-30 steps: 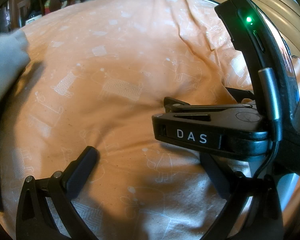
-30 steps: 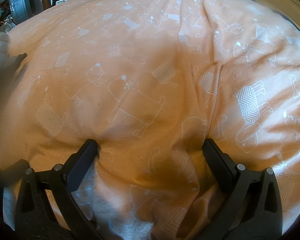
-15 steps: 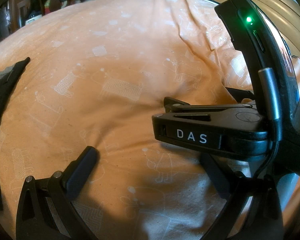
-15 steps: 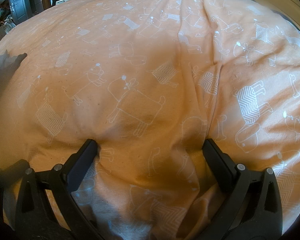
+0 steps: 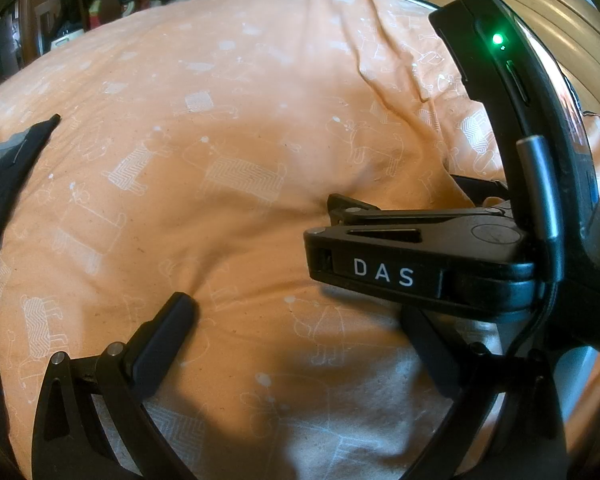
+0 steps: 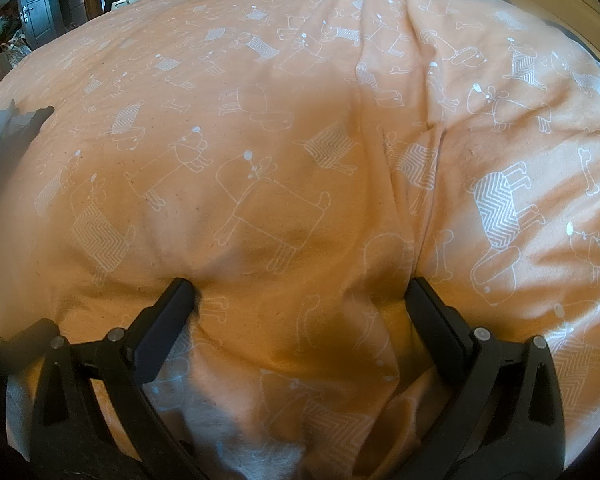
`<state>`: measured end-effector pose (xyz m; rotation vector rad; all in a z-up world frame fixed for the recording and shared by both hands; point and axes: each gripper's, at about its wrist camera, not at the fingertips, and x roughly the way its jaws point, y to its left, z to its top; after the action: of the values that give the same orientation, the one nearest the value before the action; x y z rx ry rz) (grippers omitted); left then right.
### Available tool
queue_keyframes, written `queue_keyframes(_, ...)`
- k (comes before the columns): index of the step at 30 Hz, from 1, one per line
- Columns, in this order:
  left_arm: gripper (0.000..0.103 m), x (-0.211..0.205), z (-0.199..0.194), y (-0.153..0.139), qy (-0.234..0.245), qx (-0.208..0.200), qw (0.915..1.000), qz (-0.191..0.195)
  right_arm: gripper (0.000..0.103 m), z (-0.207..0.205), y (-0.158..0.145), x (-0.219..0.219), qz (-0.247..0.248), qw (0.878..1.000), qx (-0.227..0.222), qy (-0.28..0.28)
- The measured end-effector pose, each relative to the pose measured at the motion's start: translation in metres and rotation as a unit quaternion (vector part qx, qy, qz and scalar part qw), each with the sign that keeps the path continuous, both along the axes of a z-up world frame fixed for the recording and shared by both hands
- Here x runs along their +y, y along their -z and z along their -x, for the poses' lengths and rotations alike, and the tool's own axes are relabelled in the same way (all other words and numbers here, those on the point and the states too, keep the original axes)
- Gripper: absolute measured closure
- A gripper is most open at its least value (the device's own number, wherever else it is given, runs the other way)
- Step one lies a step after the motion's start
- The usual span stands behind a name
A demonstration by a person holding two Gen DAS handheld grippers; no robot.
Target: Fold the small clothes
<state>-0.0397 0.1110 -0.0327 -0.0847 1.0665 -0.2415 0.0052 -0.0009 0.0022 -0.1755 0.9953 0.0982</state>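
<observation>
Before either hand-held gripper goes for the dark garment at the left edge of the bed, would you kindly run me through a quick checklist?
1. Left hand-held gripper open and holding nothing: ok.
2. Right hand-held gripper open and holding nothing: ok.
3. Dark garment in view: ok, at the left edge of both views, partly cut off.
4. Garment lying flat for folding: cannot tell; only one corner and a grey patch show.
5. Orange bedspread free of other items in the folding area: ok, though wrinkled.
6. Left path clear of the right hand-held gripper: not ok; its body crosses the left view.
</observation>
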Motion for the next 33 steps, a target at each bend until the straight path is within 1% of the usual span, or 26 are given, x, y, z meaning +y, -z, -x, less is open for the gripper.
queue_keyframes(3,0.0,0.0021,0.0002,0.001,0.004,-0.001,1.0,0.006,0.0,0.0002,0.0004,0.0022,0.007,1.0,0.001,0.0)
queue_keyframes(5,0.0,0.0035,-0.0011,0.0008,0.004,0.004,1.0,0.006,0.0,0.0001,0.0004,0.001,0.003,1.0,0.001,0.0)
queue_keyframes(10,0.0,0.0059,-0.0011,0.0019,0.004,0.003,1.0,0.003,0.0,0.0,0.0002,0.0026,0.002,1.0,0.001,0.0)
queue_keyframes(11,0.0,0.0043,-0.0011,0.0001,0.004,0.008,0.9999,0.008,0.0,0.0001,0.0001,0.0023,0.002,1.0,0.0,0.0)
queue_keyframes(13,0.0,0.0038,-0.0014,0.0004,0.003,0.005,1.0,0.005,0.0,0.0002,-0.0001,0.0026,0.003,1.0,-0.001,0.0)
queue_keyframes(14,0.0,0.0029,-0.0006,0.0019,0.003,-0.004,1.0,0.002,0.0,0.0007,0.0002,0.0032,0.002,1.0,-0.001,0.0)
queue_keyframes(16,0.0,0.0026,-0.0005,0.0021,0.003,-0.005,1.0,0.003,0.0,0.0007,0.0004,0.003,0.001,1.0,0.001,0.0)
queue_keyframes(17,0.0,0.0014,-0.0003,0.0031,0.003,-0.014,0.9999,0.001,0.0,0.0008,0.0003,0.0031,0.001,1.0,0.0,0.0)
queue_keyframes(21,0.0,0.0022,-0.0017,0.0024,0.003,-0.003,1.0,0.003,0.0,0.001,0.0005,0.0032,0.0,1.0,0.0,0.0)
queue_keyframes(33,0.0,0.0021,-0.0009,0.0029,0.002,-0.008,0.9999,0.007,0.0,0.0011,0.0005,0.0035,0.001,1.0,0.0,0.0)
